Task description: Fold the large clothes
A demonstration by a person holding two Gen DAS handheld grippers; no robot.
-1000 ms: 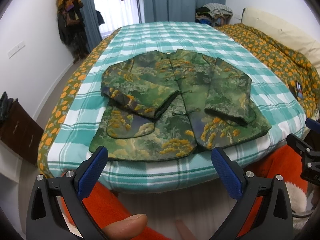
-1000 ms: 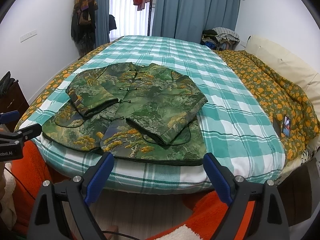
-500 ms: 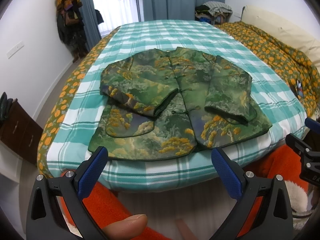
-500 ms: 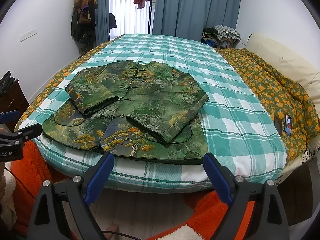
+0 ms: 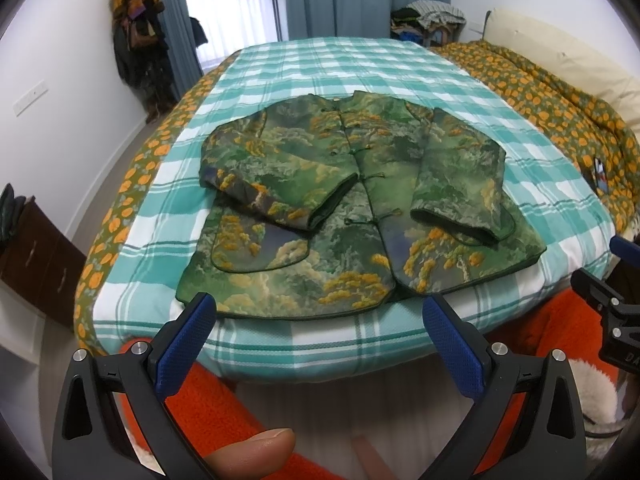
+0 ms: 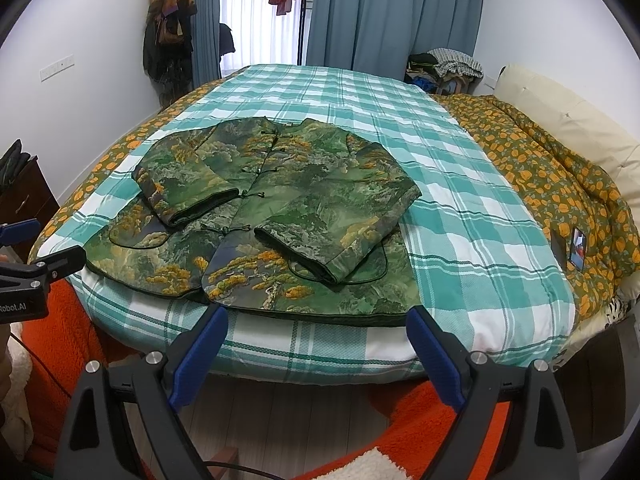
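A: Where does the jacket lie, and what holds it?

B: Nothing holds it; the green brocade jacket with gold tree patterns lies flat, front up, near the foot end of the checked bedspread; both sleeves are already folded in across the chest, cuffs pointing toward the hem; the hem runs along the near edge of the mattress.

A: And the tongs?

B: The left gripper hovers just short of the hem, its blue fingers spread wide apart, clamped on nothing; the right gripper does the same further to the right, fingers equally apart and empty.

A: What has changed in the last second?

B: Very little on the bed; the jacket lies as it did, sleeves undisturbed; both cameras have crept slightly closer, so the hem now sits nearer the fingertips in each view.

A: What does that mean for the fold?

B: It reads as an approach; the sleeve folds look done, and the likely next step is pinching the hem corners and carrying them up toward the collar; the padded cloth looks thick, so the grip may need to bite deep.

A: Anything else nearby?

B: An orange-flowered quilt lies along the right side, well apart from the jacket.
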